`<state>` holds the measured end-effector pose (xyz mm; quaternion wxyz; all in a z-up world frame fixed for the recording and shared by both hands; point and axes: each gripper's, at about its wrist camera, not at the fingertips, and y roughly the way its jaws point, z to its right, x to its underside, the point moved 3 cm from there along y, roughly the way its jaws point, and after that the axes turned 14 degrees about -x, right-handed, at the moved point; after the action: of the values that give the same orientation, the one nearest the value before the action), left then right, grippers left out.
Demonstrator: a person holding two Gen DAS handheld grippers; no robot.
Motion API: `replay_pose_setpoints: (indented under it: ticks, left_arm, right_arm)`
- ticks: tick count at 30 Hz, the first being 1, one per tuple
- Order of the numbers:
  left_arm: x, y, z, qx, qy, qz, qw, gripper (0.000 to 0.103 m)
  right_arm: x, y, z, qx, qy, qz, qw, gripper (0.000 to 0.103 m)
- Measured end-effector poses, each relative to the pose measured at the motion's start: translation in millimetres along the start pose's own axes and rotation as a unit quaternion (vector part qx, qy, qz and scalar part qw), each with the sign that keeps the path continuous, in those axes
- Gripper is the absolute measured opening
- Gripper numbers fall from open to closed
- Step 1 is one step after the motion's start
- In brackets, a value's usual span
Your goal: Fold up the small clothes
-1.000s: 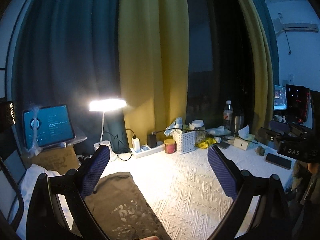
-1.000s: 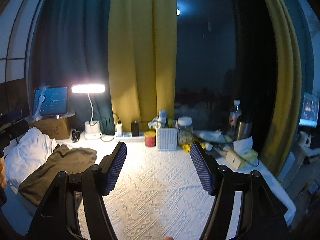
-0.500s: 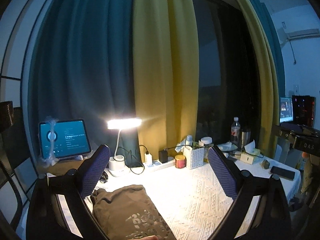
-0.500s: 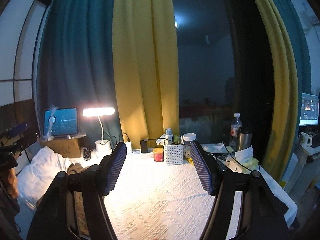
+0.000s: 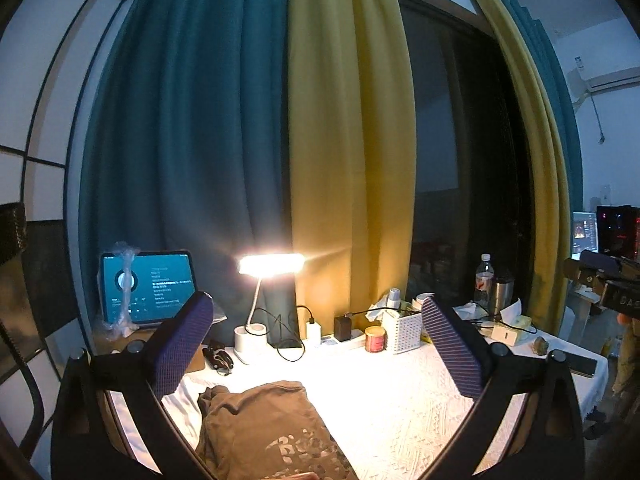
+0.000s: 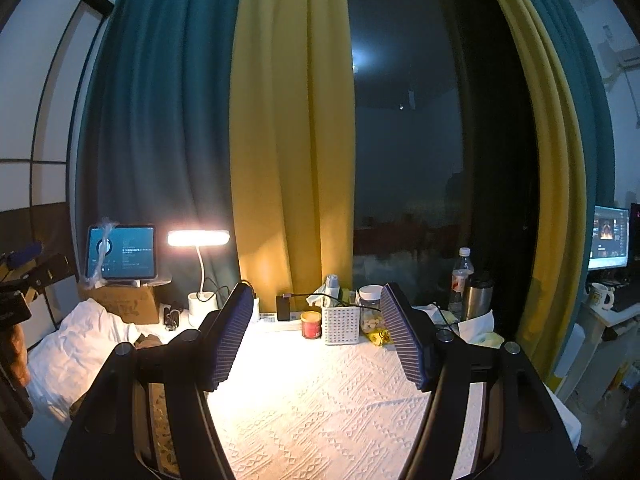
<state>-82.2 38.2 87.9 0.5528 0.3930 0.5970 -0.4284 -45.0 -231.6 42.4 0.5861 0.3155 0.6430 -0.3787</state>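
Note:
A folded olive-brown garment (image 5: 272,432) with a pale print lies on the white textured tablecloth (image 5: 400,408), low and left of centre in the left wrist view. My left gripper (image 5: 316,344) is open and empty, raised above it, fingers spread wide. In the right wrist view the garment (image 6: 146,342) shows only as a sliver behind the left finger. My right gripper (image 6: 316,336) is open and empty above the bare cloth (image 6: 320,400). White cloth (image 6: 76,348) lies bunched at the left.
A lit desk lamp (image 5: 272,266), a tablet (image 5: 148,288) on a cardboard box, a power strip, a red candle jar (image 5: 375,339), a white perforated basket (image 5: 404,332), bottles (image 5: 484,280) and tissues line the back edge by the curtains. A phone (image 5: 580,366) lies at right.
Both grippers have lifted and tilted up, so the table sits lower in each view. The garment has slid down in the left view and almost out of sight in the right view.

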Motion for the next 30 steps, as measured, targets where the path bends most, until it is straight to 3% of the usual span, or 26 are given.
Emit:
replay_pose_setpoints:
  ticks: [30]
  left_arm:
    - [9.7, 7.4, 3.8, 0.014, 0.003, -0.027, 0.9995, 0.103]
  right_arm:
    - [6.8, 9.8, 2.3, -0.001, 0.008, -0.018, 1.000, 0.069]
